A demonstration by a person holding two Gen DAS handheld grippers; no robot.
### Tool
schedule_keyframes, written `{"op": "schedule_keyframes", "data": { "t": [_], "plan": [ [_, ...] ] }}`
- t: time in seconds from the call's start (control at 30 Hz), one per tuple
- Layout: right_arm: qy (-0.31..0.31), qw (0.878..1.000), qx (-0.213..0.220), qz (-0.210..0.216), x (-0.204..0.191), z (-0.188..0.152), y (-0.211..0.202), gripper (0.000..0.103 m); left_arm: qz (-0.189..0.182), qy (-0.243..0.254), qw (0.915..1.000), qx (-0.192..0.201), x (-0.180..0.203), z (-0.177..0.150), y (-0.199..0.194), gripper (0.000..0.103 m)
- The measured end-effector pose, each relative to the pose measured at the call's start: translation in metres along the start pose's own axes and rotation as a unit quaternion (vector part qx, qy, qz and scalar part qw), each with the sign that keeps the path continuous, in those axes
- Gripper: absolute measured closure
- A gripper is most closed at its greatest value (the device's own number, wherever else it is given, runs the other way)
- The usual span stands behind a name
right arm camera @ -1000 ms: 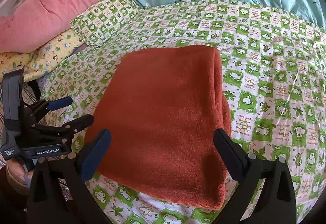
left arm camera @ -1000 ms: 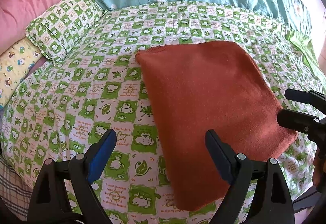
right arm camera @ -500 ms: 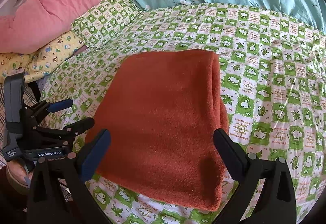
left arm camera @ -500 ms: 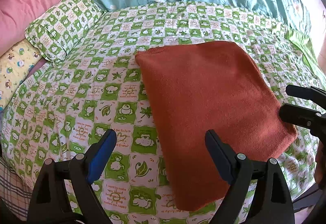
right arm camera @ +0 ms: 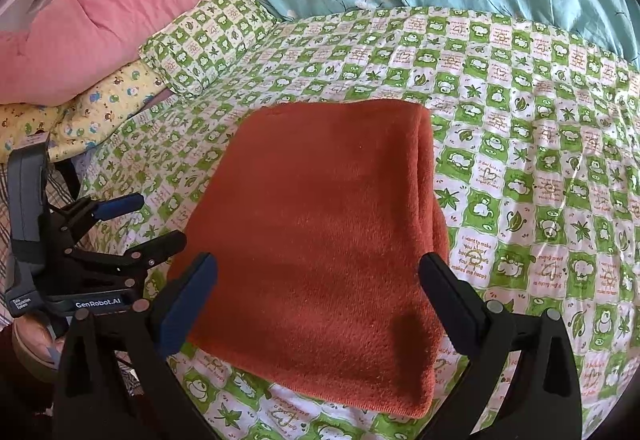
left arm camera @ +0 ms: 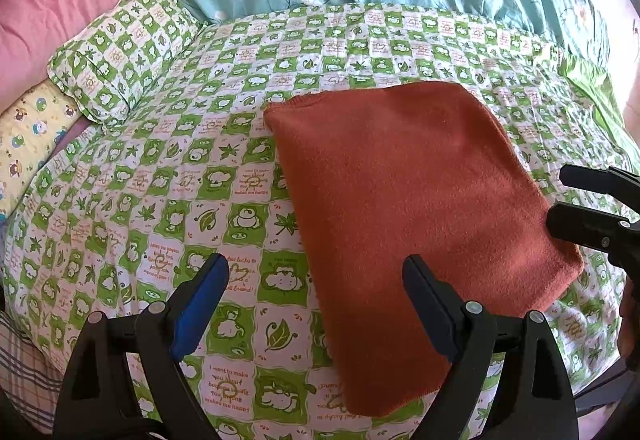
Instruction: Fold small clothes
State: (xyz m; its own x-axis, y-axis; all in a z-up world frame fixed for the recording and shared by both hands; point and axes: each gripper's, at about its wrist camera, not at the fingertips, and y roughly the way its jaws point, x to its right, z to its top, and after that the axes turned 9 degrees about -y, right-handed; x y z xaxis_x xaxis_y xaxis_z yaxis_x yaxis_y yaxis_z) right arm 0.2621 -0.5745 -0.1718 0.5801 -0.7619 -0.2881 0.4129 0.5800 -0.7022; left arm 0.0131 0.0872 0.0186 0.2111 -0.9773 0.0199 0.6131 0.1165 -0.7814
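Fingers of left gripper (left arm camera: 316, 304) spread wide, gripping nothing, above the near left edge of the folded rust-orange fleece cloth (left arm camera: 416, 208). Right gripper (right arm camera: 318, 304) also spread, empty, over the cloth's near edge. Cloth lies flat on the green-and-white checked cartoon-print bedsheet (left arm camera: 200, 168), toward the bed's near edge.

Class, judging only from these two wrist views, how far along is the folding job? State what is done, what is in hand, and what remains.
Done: the orange cloth lies folded into a neat layered rectangle on the green checked bedsheet.

In hand: nothing; the left gripper and right gripper are both open and clear of it.

Left: perhaps one more fold or putting it away. No other unfolded clothes show in either view.
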Motion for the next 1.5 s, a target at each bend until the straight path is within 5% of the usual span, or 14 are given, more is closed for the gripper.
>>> {"op": "schedule_keyframes", "data": {
  "t": [1.5],
  "plan": [
    [0.009, 1.0, -0.005, 0.001, 0.018, 0.002, 0.01, 0.003, 0.014, -0.013, 0.9997, 0.016, -0.009, 0.015, 0.005, 0.014]
  ]
}}
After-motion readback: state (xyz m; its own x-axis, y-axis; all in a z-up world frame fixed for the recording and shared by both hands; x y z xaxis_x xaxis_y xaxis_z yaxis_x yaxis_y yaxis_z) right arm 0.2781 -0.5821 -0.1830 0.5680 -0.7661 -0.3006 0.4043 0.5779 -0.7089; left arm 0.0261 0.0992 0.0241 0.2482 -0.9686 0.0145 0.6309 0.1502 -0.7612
